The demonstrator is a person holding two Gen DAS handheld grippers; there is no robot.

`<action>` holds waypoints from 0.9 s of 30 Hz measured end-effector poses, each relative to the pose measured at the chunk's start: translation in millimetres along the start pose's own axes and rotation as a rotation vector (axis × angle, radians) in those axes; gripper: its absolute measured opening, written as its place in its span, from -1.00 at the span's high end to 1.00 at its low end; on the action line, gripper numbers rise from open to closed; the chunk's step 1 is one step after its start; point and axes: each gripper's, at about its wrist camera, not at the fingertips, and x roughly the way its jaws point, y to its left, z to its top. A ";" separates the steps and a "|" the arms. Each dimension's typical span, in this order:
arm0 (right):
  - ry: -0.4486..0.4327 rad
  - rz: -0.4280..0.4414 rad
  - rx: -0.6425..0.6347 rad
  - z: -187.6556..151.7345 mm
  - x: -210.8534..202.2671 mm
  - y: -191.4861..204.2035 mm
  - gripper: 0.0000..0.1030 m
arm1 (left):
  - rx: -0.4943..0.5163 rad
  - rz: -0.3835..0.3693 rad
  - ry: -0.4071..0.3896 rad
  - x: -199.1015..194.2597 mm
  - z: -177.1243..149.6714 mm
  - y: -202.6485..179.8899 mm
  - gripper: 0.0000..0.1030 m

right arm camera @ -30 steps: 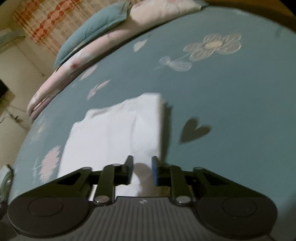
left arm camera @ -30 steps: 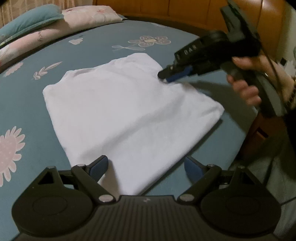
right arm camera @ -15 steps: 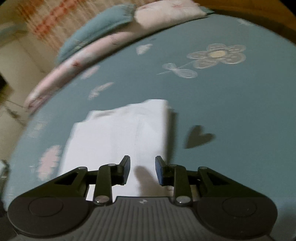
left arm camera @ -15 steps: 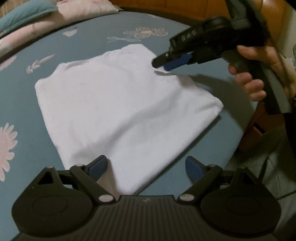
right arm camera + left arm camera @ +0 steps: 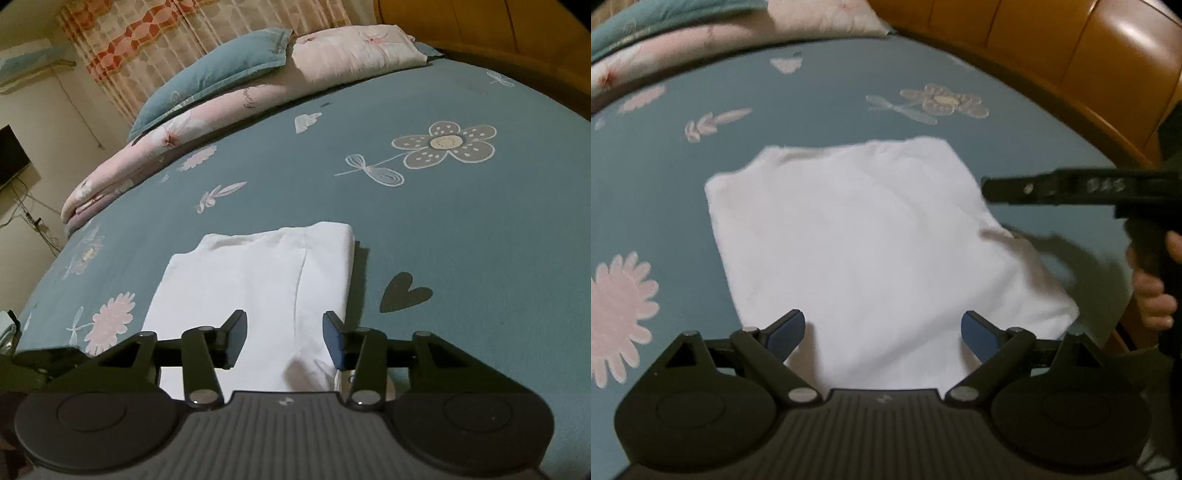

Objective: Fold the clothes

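Note:
A white garment (image 5: 871,243), folded into a flat rectangle, lies on the blue flowered bed sheet (image 5: 812,99). My left gripper (image 5: 882,332) is open above the garment's near edge, with nothing between its blue-padded fingers. The right gripper (image 5: 988,190) shows in the left wrist view as a black bar held by a hand (image 5: 1156,291) above the garment's right side, off the cloth. In the right wrist view the right gripper (image 5: 284,336) is open above the garment (image 5: 258,288), its fingers holding nothing.
A teal pillow (image 5: 218,77) and a pink flowered quilt (image 5: 207,122) lie along the far side of the bed. An orange wooden headboard (image 5: 1052,55) curves along the right. A patterned curtain (image 5: 184,29) and a wall are behind.
The right gripper was shut on the garment's far right edge; it has opened, let go and lifted away to the right. The left gripper has risen and tilted, still open.

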 end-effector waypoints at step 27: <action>-0.059 0.073 0.089 13.8 21.4 -29.6 -0.12 | -0.123 0.067 -0.087 43.1 60.2 52.7 -0.81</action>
